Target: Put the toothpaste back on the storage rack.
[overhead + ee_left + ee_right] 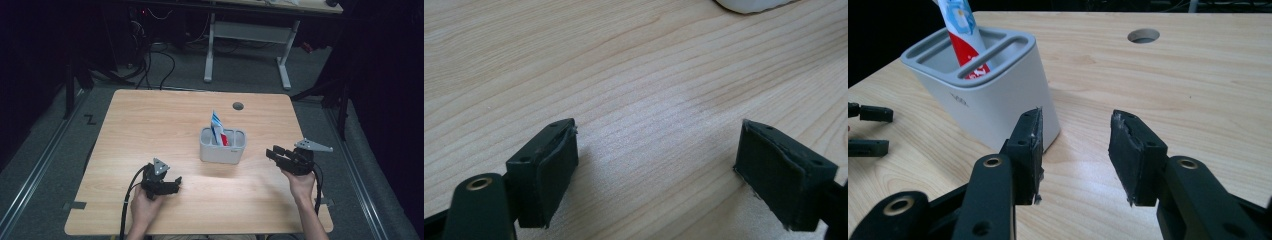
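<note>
A white holder with a grey slotted top stands near the middle of the wooden table. A red, white and blue tube stands in it, tilted left. The holder and the tube appear at upper left in the right gripper view. My left gripper rests low on the table at the front left, open, with bare wood between its jaws. My right gripper is to the right of the holder, open and empty, its jaws pointing toward the holder.
A round cable hole lies in the table behind the holder. Beyond the table stands a white-legged desk with cables on the floor. The white holder's base edge shows at the top of the left gripper view.
</note>
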### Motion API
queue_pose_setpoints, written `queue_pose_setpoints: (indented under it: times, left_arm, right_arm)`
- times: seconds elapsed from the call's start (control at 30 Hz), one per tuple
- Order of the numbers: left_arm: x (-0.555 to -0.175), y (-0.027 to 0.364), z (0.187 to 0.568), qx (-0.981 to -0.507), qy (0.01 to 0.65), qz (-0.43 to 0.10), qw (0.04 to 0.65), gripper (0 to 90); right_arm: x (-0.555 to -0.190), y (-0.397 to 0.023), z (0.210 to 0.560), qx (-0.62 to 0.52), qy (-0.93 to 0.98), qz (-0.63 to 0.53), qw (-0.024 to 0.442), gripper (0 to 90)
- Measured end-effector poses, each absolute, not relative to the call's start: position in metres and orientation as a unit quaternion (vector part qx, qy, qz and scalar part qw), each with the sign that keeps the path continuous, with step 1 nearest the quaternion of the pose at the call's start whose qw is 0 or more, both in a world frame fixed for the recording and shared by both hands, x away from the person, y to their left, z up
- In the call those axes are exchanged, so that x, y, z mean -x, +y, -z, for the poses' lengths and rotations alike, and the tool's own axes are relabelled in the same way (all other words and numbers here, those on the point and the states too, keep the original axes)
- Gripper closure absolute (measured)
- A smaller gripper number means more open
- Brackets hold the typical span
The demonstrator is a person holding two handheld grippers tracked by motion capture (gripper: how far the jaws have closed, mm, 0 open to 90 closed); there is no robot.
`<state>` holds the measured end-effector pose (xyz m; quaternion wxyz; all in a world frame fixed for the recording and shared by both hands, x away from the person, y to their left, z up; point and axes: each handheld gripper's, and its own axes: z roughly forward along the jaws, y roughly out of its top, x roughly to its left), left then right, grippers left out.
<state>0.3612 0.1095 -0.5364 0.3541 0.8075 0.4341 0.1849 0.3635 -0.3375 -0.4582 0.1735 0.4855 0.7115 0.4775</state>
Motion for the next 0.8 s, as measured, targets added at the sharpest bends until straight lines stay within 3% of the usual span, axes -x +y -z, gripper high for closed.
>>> queue_pose_setpoints:
  times: [0.8]
  left_arm:
    - [-0.361, 0.109, 0.536, -0.807, 0.435, -0.185, 0.354, 17.5]
  right_arm:
    - [-0.364, -0.358, 0.507, -0.540, 0.686, -0.466, 0.147, 56.5]
